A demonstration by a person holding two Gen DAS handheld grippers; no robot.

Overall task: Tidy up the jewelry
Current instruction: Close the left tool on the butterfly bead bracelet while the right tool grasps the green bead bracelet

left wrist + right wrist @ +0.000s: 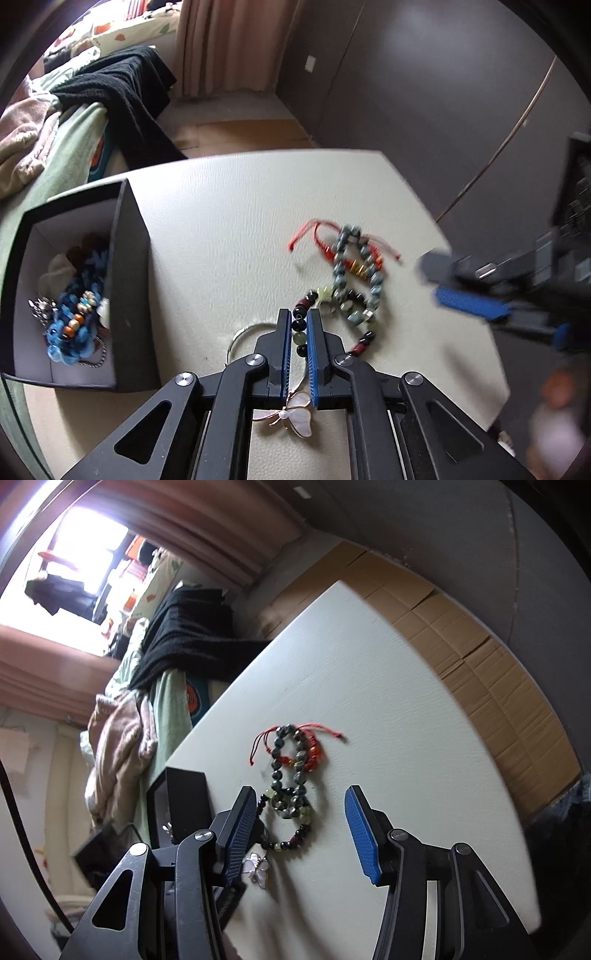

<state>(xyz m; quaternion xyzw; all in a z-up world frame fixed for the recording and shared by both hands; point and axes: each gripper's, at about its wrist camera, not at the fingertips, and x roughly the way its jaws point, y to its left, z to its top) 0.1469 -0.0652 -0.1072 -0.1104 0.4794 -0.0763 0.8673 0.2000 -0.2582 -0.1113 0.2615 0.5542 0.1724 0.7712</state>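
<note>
Cream leather-look tabletop [229, 206] in a bedroom, and the left gripper [298, 334] has its blue pads clamped onto the dark-bead bracelet [334, 321] near the table's near edge, with a butterfly brooch [297, 410] lying right under the jaws and a silver ring [240, 334] just to their left. Beyond that, a green stone bracelet [356, 277] overlaps a red cord bracelet [325, 236] mid-table, the black box [129, 258] full of blue beads sits at the left edge, and the right gripper [301, 830] hangs half open over the pile, holding nothing.
</note>
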